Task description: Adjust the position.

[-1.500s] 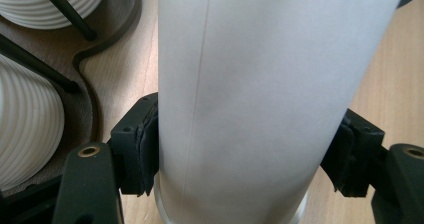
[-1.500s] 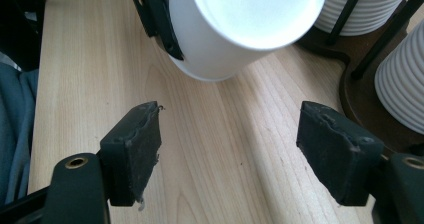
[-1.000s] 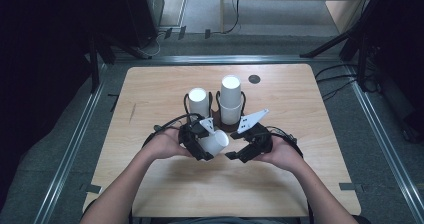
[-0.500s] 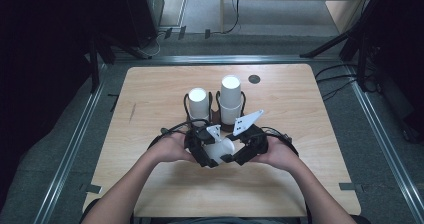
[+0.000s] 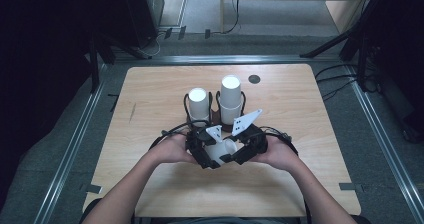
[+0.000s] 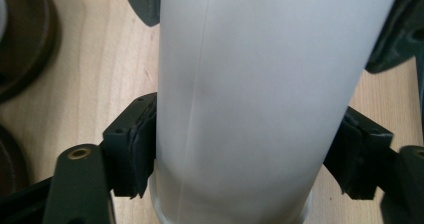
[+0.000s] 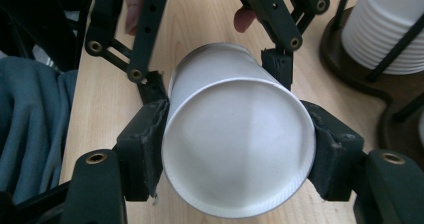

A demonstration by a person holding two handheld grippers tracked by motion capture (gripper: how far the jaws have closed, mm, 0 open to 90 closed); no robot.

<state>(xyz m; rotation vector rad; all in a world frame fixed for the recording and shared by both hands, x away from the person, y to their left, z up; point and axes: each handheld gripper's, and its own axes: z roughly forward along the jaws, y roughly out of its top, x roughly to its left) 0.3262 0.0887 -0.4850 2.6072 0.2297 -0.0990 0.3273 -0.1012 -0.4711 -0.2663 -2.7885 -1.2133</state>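
Note:
A white paper cup lies on its side just above the table, held between both grippers at the front middle. My left gripper is shut on it; in the left gripper view the cup's wall sits between the pads of this gripper. My right gripper is shut on the cup's base end, and the cup's round bottom faces the camera between the pads of the right gripper. The left gripper's fingers clamp the cup farther along.
A dark two-post cup holder stands just behind the grippers, with a short stack of white cups on the left and a taller stack on the right. A small black disc lies at the back. The wooden table ends close to the person.
The two grippers have drawn together and slightly toward the person. The right gripper has come onto the cup that the left gripper held.

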